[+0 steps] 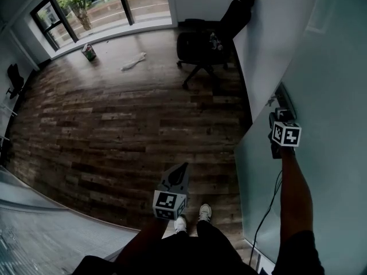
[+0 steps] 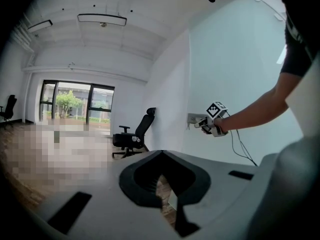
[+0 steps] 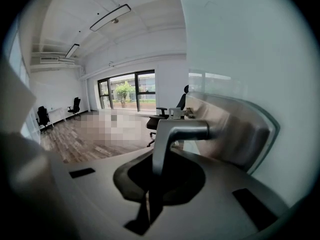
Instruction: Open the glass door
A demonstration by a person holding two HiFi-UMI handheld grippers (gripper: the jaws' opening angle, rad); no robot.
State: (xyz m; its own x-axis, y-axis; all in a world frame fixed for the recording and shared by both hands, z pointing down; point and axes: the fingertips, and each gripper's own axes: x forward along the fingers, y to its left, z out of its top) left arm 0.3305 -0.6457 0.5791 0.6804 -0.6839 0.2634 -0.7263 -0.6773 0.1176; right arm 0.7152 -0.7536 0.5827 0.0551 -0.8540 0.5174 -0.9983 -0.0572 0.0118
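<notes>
Room: the wooden floor (image 1: 103, 125) runs wide and open to the left and ahead, up to the windows (image 1: 103, 7) at the far end. A black office chair (image 1: 209, 39) stands against the white wall (image 1: 266, 39), beyond the door and well apart from both grippers. Two small items lie on the floor near the windows, too small to identify.

Edges: the glass door (image 1: 330, 90) fills the right side as a pale teal panel. In the left gripper view its vertical edge meets the white wall, and the handle plate sits just beside that edge. Whether the door is ajar cannot be told.

Right gripper (image 3: 150, 204): clenched on the door handle (image 3: 177, 133). The metal lever drops straight into the slot between the jaws, and its plate is mounted on the glass just right of them. In the head view this gripper is against the door at arm's reach, the forearm alongside the panel and a thin black cable (image 1: 265, 211) hanging down beside the glass.

Left gripper (image 2: 162, 184): jaws drawn together to a thin slit, with nothing in them and only floor visible through the slit. It hangs over open floor in front of the person's shoes (image 1: 205, 212), well apart from the door and handle.
</notes>
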